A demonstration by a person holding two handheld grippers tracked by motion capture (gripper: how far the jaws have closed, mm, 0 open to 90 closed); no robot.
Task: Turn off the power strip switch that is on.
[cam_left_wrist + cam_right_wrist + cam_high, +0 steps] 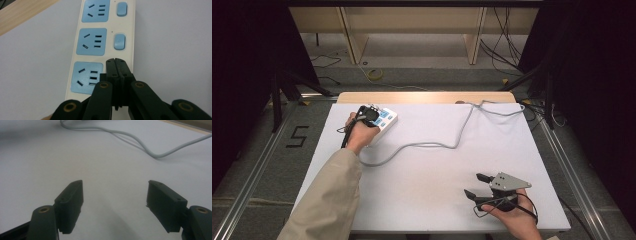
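Near front right edge of table [427, 200], right gripper [477, 185] rests with jaws spread, nothing between, wide bare surface around. Far left, left gripper [116, 61] clenched, tips pressed on power strip [77, 50] by its nearest switch position; three sockets, two switches visible, one grey cable [462, 132].

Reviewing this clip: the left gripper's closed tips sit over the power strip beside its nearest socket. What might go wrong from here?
1. The left gripper, jaws shut, sits where the nearest switch should be, on the power strip; off-centre pressure may slip onto the socket.
2. Nothing braces the strip: the right gripper hangs open far away, so a push may slide it.
3. The slack grey cable could shift with it.
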